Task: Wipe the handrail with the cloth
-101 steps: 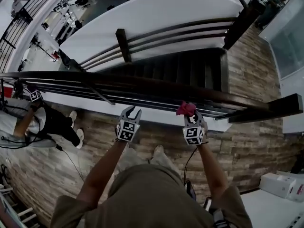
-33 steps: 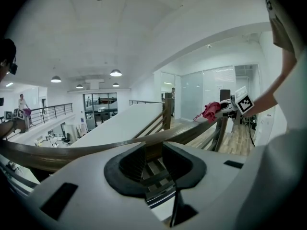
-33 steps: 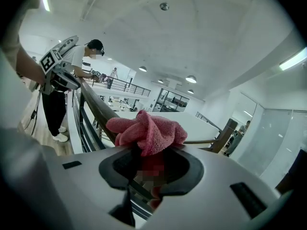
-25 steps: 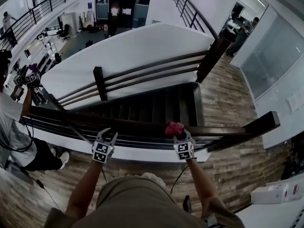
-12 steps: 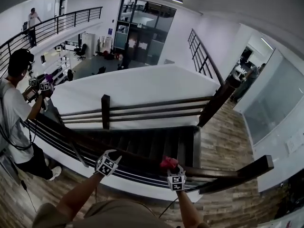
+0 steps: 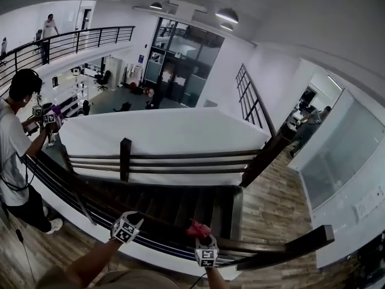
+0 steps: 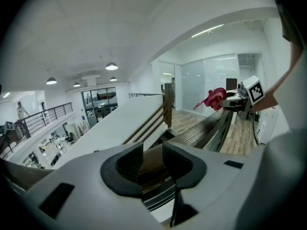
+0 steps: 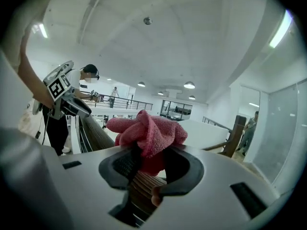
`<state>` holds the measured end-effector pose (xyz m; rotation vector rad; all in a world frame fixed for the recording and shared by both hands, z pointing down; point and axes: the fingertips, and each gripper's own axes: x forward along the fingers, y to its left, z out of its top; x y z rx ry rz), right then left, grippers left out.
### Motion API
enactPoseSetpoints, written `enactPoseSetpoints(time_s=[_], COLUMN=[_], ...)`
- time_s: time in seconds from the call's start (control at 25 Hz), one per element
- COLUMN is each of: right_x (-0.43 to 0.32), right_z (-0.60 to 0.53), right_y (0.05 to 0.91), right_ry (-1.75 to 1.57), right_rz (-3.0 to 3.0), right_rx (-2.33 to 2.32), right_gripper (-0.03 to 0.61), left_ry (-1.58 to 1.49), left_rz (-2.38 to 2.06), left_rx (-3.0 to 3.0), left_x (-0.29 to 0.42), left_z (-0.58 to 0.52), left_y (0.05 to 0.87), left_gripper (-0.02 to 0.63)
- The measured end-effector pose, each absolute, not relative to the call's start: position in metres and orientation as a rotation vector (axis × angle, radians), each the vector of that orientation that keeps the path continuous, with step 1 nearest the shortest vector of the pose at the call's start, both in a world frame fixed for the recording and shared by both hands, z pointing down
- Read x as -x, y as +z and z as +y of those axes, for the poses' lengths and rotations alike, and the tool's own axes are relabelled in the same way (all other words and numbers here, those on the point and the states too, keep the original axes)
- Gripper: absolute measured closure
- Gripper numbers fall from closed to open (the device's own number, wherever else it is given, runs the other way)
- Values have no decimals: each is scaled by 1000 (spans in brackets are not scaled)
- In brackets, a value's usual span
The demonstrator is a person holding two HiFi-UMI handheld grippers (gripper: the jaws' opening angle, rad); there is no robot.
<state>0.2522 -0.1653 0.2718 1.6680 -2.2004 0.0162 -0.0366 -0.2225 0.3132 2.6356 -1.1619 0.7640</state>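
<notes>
Right gripper [image 6: 202, 238] is clamped on a crumpled pink fluffy cloth [image 6: 197, 228]. Its jaws are only partway closed bc the bunched fabric fills the gap, and most of the wad sticks out past the tips. That gripper sits at the long dark wooden handrail [image 6: 161, 226], right-hand part of it, and the cloth is right over the top of the handrail. Looks like it's touching the wood, but tbh I can't be 100% sure from these angles.

Left gripper [image 6: 129, 221] is further left along the handrail, well apart from the other one. Its jaws are roughly half open w/ nothing pinched, and you just see the handrail's brown wood through the gap.

Beyond the handrail there's a dark staircase [image 6: 180, 205] going down. Near the handrail's far left end stands a person in a white t-shirt [image 6: 11, 144].
</notes>
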Motion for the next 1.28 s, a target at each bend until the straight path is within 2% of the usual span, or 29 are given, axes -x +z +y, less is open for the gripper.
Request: enactPoseSetpoints(time_s=[0.24,1.28], right_x=[-241,-312], right_z=[-153,-114], right_y=[254,258], right_ry=[-97,-16], right_rz=[-2245,-2311], right_rx=[-1610,-1549], right_gripper=[456,456], left_ry=[661,673], left_rz=[-1203,-1302], left_rx=[-2642,-2509], left_x=[2,-54], left_z=[-196,-150], left_y=[312,301], left_gripper=[495,495])
